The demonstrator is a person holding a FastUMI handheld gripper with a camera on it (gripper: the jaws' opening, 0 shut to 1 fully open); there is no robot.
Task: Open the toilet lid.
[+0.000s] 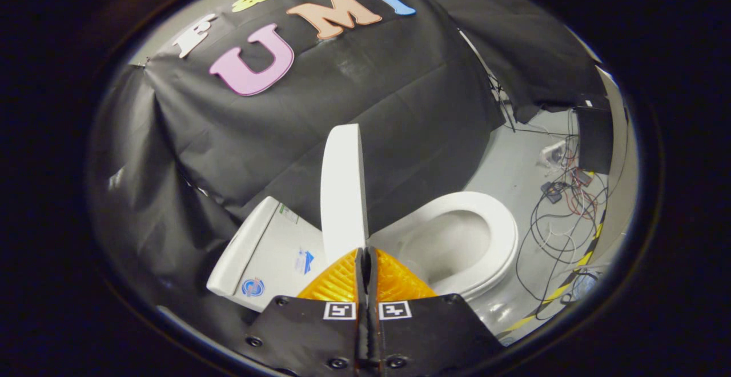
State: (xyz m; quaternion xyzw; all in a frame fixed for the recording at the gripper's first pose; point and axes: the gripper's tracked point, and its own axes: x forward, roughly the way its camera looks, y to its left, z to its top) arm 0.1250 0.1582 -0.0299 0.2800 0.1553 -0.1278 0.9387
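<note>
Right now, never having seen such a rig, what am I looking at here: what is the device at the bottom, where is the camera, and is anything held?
The camera rides on a hand-held two-finger gripper and looks forward along its fingers. The fingers are closed together, with nothing visibly between them. Just ahead stands the toilet lid, raised upright and seen edge-on. Beside it lie the open seat and bowl, with the tank on the lid's other side. Cables trail over the floor beyond the seat.
</note>
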